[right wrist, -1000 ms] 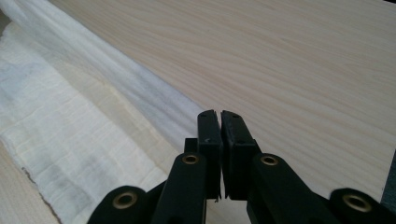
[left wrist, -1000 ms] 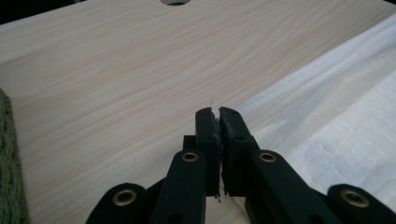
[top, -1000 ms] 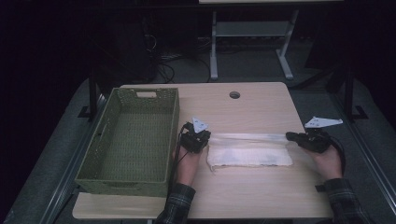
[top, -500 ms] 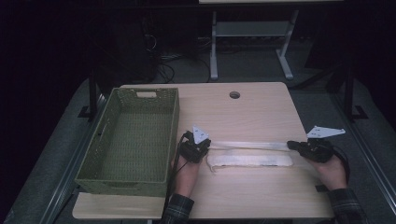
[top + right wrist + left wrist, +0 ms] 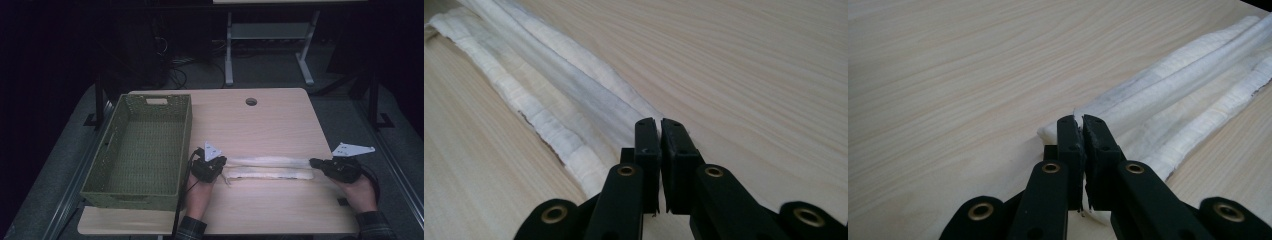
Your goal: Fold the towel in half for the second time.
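— Where was the long white folded cloth (image 5: 270, 168)?

— Flat on the pale wooden worktop (image 5: 260, 125), the left tongs (image 5: 1082, 125) and right tongs (image 5: 659, 127) each pinching an end. The fold likely needed both ends level, taut and lowered together.

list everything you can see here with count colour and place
cloth: 1, white, folded into a long strip, near the table's front edge, between the grippers
basket: 1, green, woven, left part of table
table: 1, light wood, round hole near its far edge
frame: 1, pale metal, on the floor behind the table
left gripper: 1, black, shut on the cloth's left end
right gripper: 1, black, shut on the cloth's right end
hands: 2, at the front edge
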The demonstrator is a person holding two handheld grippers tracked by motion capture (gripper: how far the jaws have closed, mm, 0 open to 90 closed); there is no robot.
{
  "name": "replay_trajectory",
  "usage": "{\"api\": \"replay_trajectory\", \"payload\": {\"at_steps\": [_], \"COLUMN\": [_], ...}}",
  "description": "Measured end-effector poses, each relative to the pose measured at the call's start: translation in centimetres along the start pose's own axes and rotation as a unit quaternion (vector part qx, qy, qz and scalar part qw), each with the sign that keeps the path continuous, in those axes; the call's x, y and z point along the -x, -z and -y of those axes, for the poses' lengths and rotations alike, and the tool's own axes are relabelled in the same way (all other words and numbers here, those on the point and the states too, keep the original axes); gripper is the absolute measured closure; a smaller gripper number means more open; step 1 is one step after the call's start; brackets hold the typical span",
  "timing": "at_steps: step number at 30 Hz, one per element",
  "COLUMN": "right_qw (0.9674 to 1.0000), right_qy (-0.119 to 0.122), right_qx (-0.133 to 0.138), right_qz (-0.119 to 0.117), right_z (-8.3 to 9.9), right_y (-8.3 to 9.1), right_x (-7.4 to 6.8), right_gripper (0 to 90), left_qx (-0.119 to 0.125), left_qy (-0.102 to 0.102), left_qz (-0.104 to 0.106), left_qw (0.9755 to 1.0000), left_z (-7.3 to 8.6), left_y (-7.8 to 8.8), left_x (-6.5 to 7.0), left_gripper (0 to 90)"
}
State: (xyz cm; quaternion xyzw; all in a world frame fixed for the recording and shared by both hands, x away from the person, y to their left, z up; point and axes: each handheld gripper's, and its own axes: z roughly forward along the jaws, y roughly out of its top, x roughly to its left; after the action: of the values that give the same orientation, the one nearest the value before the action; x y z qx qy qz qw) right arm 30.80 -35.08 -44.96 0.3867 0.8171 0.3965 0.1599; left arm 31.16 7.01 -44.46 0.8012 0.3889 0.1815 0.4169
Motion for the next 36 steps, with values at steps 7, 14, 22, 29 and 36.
{"api": "replay_trajectory", "payload": {"at_steps": [7,14,22,29,36], "right_qw": [0.9999,0.9998,0.9995,0.9992,0.998], "right_qy": [0.004,0.002,-0.006,0.007,0.005], "right_qx": [0.002,-0.013,0.013,0.002,-0.048], "right_qz": [-0.01,-0.017,-0.03,-0.04,-0.04], "right_z": [0.5,1.3,1.3,0.5,1.6], "right_y": [0.4,0.3,1.9,0.8,-0.7], "right_x": [-0.5,-0.8,-1.4,-2.3,-2.4], "right_gripper": [85.3,84.4,78.4,83.6,88.0], "left_qx": [-0.006,-0.02,0.001,0.005,-0.044], "left_qy": [0.002,0.002,0.014,0.01,0.003], "left_qz": [0.002,0.006,0.026,0.054,0.077], "left_qw": [1.0,0.9998,0.9996,0.9985,0.996], "left_z": [0.6,1.5,1.1,0.1,1.7], "left_y": [0.2,-0.1,1.1,0.4,-1.5], "left_x": [0.3,0.6,0.7,1.1,1.1], "left_gripper": [86.2,85.7,73.5,75.5,81.2]}}
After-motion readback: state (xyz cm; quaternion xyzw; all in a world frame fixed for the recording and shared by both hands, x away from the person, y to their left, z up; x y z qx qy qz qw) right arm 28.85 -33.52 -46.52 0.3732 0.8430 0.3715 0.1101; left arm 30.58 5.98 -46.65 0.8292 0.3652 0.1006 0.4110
